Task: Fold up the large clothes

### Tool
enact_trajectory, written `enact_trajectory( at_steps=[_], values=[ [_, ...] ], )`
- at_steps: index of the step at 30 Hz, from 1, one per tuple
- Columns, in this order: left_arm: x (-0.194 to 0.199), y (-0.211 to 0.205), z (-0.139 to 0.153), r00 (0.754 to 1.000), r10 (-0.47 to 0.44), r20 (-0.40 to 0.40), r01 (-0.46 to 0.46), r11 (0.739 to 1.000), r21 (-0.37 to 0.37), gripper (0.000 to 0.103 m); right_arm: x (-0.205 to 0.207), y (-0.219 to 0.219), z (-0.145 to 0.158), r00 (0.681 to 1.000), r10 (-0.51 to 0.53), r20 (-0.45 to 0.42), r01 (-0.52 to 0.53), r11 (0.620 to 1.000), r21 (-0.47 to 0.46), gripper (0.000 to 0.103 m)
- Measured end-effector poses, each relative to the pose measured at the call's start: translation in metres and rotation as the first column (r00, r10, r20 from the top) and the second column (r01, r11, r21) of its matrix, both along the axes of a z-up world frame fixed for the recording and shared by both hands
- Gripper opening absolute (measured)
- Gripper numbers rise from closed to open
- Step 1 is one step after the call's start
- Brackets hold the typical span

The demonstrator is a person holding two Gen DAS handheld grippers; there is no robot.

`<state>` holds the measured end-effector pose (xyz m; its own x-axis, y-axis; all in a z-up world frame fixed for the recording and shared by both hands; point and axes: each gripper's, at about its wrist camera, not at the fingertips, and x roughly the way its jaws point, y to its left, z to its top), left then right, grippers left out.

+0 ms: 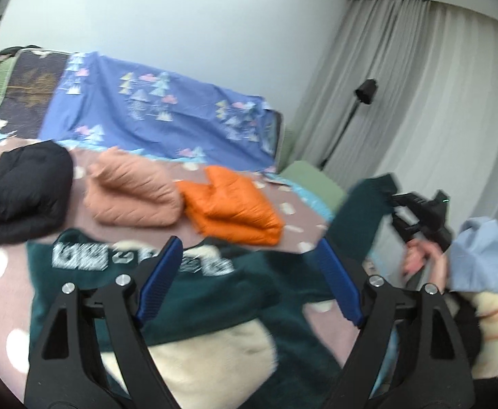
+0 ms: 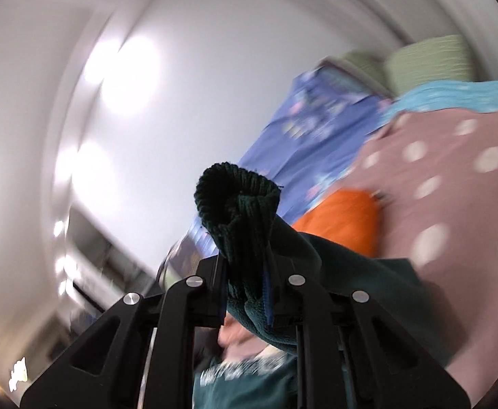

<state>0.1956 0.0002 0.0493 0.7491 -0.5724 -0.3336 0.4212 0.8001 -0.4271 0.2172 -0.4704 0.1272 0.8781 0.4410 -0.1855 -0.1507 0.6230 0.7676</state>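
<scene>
Both views are blurring: right gripper [image 2: 245, 266] is clamping the green sweater's [image 1: 194, 293] ribbed cuff [image 2: 237, 197], left gripper [image 1: 249, 272] is hovering spread wide, its white lettering [image 1: 139, 259] unreadable.

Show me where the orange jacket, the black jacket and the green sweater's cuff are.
orange jacket [image 1: 231, 204], left wrist view, middle of the folded bundle
black jacket [image 1: 24, 184], left wrist view, top of the bundle
green sweater's cuff [image 2: 237, 201], right wrist view, ribbed end
</scene>
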Motion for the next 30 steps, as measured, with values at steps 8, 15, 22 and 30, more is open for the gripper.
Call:
enact_trajectory(
  at_steps=[8,15,22,30],
  values=[
    [0.033,-0.003,0.016,0.992,-0.113,-0.057,0.110,0.993,-0.053,0.088,0.012,0.166,-0.021,0.955,0.287,-0.074,-0.294,0.949,-0.114,0.017],
    [0.079,0.026,-0.045,0.951,-0.128,-0.282,0.095,0.987,-0.129,0.088,-0.004,0.270,-0.064,0.899,0.404,-0.168,-0.435,0.867,-0.242,0.017],
    [0.100,0.036,-0.095,0.887,-0.170,-0.430,0.107,0.980,-0.166,0.088,-0.011,0.321,-0.098,0.868,0.440,-0.229,-0.496,0.756,-0.428,0.017],
    [0.108,0.035,-0.130,0.844,-0.155,-0.514,0.097,0.986,-0.139,0.085,-0.023,0.353,-0.127,0.854,0.444,-0.270,-0.515,0.652,-0.557,0.018]
  ],
)
